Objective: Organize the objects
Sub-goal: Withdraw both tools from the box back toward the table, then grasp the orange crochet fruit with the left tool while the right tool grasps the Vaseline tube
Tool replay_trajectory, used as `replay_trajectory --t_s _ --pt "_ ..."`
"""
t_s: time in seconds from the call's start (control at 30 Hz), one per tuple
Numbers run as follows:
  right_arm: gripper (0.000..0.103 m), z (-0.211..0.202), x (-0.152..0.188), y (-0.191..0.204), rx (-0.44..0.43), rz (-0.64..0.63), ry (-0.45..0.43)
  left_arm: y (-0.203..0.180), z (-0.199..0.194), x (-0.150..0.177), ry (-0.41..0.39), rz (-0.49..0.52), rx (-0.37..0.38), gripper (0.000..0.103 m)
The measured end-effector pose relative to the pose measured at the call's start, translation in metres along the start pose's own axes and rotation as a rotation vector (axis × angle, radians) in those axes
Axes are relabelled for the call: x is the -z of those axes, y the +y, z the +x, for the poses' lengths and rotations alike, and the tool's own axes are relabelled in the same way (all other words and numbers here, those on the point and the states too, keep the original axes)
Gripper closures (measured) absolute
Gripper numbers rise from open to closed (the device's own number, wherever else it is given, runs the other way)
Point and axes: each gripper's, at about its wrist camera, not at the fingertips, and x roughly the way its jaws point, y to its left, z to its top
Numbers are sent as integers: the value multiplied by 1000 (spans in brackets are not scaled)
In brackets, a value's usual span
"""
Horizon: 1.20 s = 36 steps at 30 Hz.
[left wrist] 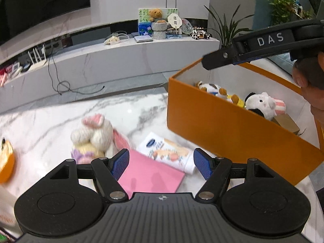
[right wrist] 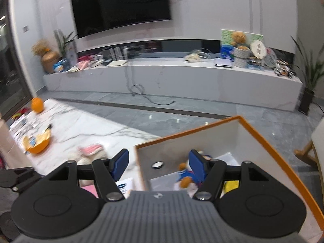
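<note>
The left gripper (left wrist: 161, 163) hangs above a marble table (left wrist: 50, 125) with its blue-padded jaws spread wide and nothing between them. Below it lies a flat pink folder (left wrist: 149, 176), and just beyond that a white snack packet (left wrist: 168, 149) printed with biscuits, its near end overlapping the folder's far edge. To the left of these sits a cream plush rabbit (left wrist: 95, 135) with pink ears, slightly blurred. At the right of the table stands an open orange storage box (left wrist: 222, 129) with a pale lining; inside it rest a black-and-white plush cow (left wrist: 261, 103), a white plush with a brown patch (left wrist: 210, 88) and a small brown cardboard box (left wrist: 287, 121). The right gripper (right wrist: 158, 165) hovers over the near-left corner of the same orange box (right wrist: 273, 147), its jaws likewise spread and empty, one finger outside the wall and the other over the interior, where a blue-and-brown plush toy (right wrist: 185, 177) lies on the bottom. In the left wrist view its black arm reaches in over the box's far rim. At the far left of the table sits an orange bowl (right wrist: 37, 143), with an orange fruit (right wrist: 37, 104) further back.
</note>
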Motion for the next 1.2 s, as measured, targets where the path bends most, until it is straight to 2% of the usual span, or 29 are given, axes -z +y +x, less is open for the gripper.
replay_trajectory --t_s 0.23,0.5,0.63,0.83,1.2 --pt "36 -3 13 35 -83 -100 -1 3 -2 25 31 -33 0 20" --pt "36 13 32 64 -112 -165 58 12 -11 46 37 -16 -3 20" --pt "36 23 41 71 -115 -181 92 19 -11 56 42 -3 6 20" --pt "36 41 53 79 -108 -190 149 34 -6 68 51 -53 22 23" --pt "36 78 74 78 -52 -141 249 47 -4 74 54 -135 89 35"
